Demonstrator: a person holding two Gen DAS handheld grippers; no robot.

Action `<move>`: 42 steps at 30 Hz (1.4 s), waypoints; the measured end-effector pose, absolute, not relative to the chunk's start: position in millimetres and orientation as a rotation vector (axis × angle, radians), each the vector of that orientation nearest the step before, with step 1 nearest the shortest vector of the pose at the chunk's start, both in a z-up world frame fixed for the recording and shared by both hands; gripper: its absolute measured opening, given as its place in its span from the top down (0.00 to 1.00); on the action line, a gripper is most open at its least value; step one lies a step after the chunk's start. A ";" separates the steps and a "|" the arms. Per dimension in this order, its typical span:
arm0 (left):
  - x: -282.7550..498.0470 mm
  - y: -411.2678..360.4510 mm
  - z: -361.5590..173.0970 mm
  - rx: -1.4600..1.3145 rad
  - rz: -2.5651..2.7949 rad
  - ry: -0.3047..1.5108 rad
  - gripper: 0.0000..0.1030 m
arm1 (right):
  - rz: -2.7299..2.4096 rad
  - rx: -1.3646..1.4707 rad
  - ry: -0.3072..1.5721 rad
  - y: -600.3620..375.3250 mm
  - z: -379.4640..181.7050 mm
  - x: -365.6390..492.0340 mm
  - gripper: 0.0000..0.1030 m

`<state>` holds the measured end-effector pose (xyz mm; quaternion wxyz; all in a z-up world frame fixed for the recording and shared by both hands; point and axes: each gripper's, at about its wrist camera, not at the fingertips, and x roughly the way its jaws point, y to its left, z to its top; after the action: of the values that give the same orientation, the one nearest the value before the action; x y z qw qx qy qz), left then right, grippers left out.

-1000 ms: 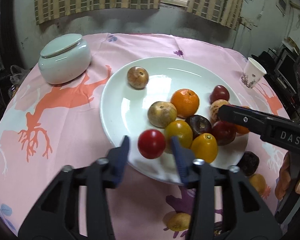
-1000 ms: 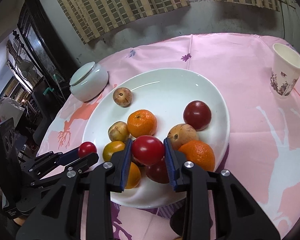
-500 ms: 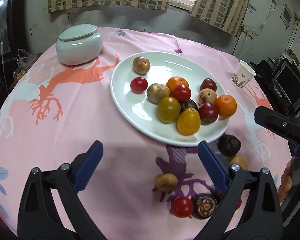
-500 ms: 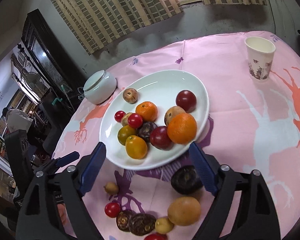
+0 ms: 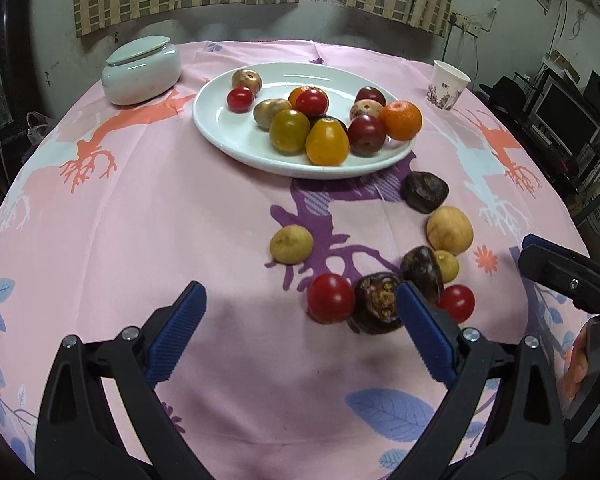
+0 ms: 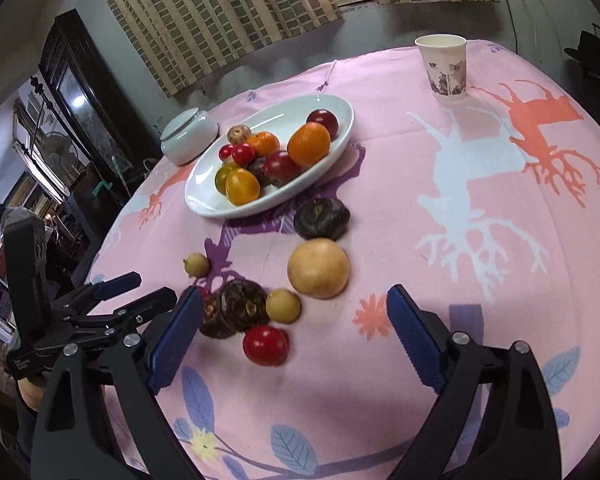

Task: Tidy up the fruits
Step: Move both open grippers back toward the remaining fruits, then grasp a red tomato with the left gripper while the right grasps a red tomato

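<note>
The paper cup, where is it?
The paper cup stands upright on the pink cloth at the table's far right in both views, apart from the white plate and with no fruit near it.

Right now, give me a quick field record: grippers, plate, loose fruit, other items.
left gripper: open, empty, low over the cloth near the loose fruit
right gripper: open, empty, red tomato between its fingers' line of sight
plate: white, holds about ten fruits
loose fruit: on the cloth in front of the plate, includes dark fruit and tan fruit
jar: lidded, left of plate
cup: paper, upright, right of plate
</note>
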<state>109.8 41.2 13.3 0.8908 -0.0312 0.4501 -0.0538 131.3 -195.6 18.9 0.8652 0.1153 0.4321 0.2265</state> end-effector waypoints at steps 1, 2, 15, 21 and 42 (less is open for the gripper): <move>106.8 39.8 11.2 -0.057 -0.115 0.938 0.06 | 0.479 0.241 0.901 -196.4 16.9 127.8 0.07; 103.6 38.3 8.7 -0.046 -0.121 0.942 0.06 | 0.482 0.252 0.886 -198.7 15.1 124.5 0.07; 101.3 40.3 -9.8 0.117 -0.128 0.921 0.06 | 0.479 0.299 0.892 -214.6 -2.3 125.4 0.07; 110.1 34.6 -12.2 0.136 -0.135 0.911 0.18 | 0.488 0.281 0.895 -210.9 -2.1 123.2 0.07; 107.7 23.4 -11.0 0.092 -0.198 0.906 0.69 | 0.488 0.217 0.896 -201.6 -2.4 119.5 0.07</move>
<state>107.7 23.4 -11.0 0.8935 0.0441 0.4366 -0.0953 119.5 -201.6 -2.4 0.8670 0.1038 0.4280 0.2331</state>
